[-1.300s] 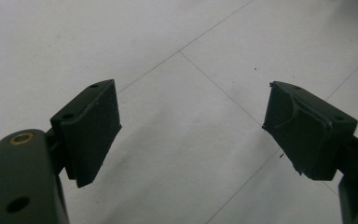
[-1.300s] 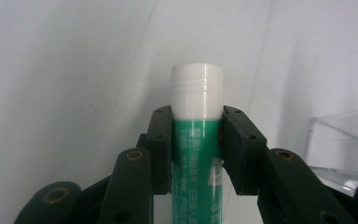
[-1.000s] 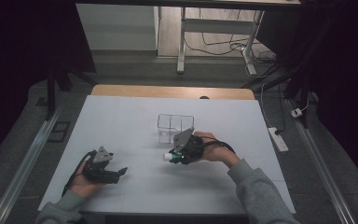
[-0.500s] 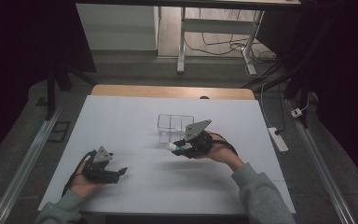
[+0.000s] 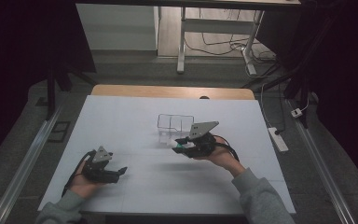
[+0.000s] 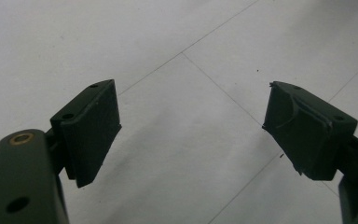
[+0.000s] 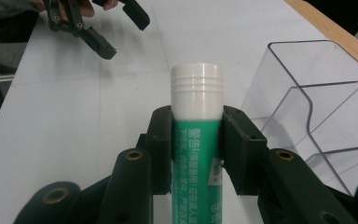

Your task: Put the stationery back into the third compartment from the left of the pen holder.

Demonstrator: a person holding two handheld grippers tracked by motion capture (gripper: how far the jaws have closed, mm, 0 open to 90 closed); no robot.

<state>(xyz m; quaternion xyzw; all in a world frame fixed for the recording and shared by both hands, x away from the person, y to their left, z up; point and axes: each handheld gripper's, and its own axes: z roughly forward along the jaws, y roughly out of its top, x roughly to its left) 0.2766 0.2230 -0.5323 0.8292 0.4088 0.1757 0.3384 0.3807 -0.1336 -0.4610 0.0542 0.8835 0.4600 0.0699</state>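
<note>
— What does the right gripper (image 7: 196, 154) have now?

— A glue stick (image 7: 196, 140). It is green, with a white cap. The two black fingers (image 7: 161, 149) press on its body from both sides, just under the cap, so the grip is closed on it. The cap points away from the hand, past the fingertips.

— Is the stick on the table (image 5: 135, 116)?

— No, it is held a little above the table. From the high view I see the right gripper (image 5: 182, 143) just beside a clear box (image 5: 175, 122), on the side nearer to the person. The tip of the stick is close to the box, but I cannot tell if it touches.

— What is this box like?

— Transparent plastic, open on top, with a wall inside which divides it. In the right gripper view the box (image 7: 317, 93) stands to the right of the stick. I see nothing clearly in it.

— And the left gripper (image 5: 119, 171)?

— It rests low over the table, near the front left, well apart from the box. Its fingers (image 6: 91, 130) are spread wide and between them is only the white table surface. So it is open and holds nothing.

— And the hands?

— Both sleeves are grey, and each hand holds its gripper from behind.
</note>
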